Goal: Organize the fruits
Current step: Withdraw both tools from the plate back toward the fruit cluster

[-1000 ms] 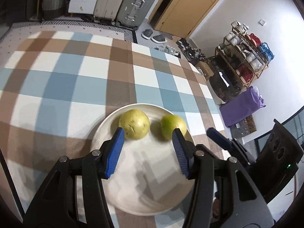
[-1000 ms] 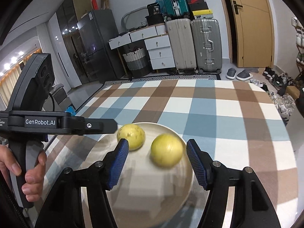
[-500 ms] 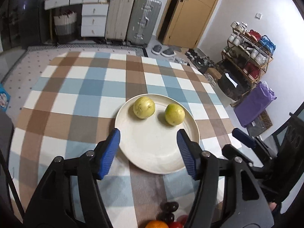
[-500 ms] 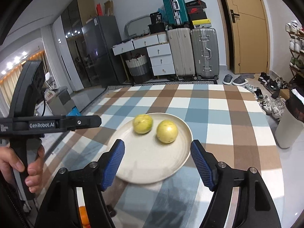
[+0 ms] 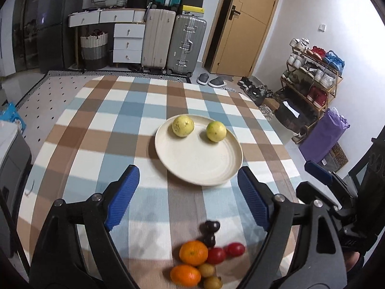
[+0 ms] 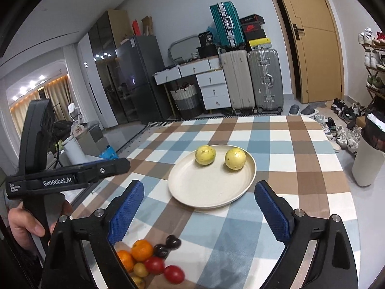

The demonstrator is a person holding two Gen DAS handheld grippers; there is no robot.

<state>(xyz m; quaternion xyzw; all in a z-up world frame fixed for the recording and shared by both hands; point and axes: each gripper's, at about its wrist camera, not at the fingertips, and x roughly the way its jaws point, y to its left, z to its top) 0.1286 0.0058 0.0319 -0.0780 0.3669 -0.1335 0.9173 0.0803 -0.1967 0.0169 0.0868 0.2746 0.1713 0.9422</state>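
Both grippers, left gripper (image 5: 187, 192) and right gripper (image 6: 199, 207), hang empty with jaws apart. Two yellow guavas (image 5: 182, 126) sit on the cream plate (image 5: 199, 168); the loose fruit pile (image 5: 204, 257) waits nearby. Tomatoes (image 6: 163, 268) look soft and slippery; grip gently across their middle.

"GenRobot.AI" on left gripper (image 6: 72, 180)

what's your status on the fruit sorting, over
Left gripper and right gripper open, empty. Two yellow fruits on plate; loose fruit pile on the cloth near the grippers. Nothing in the way.
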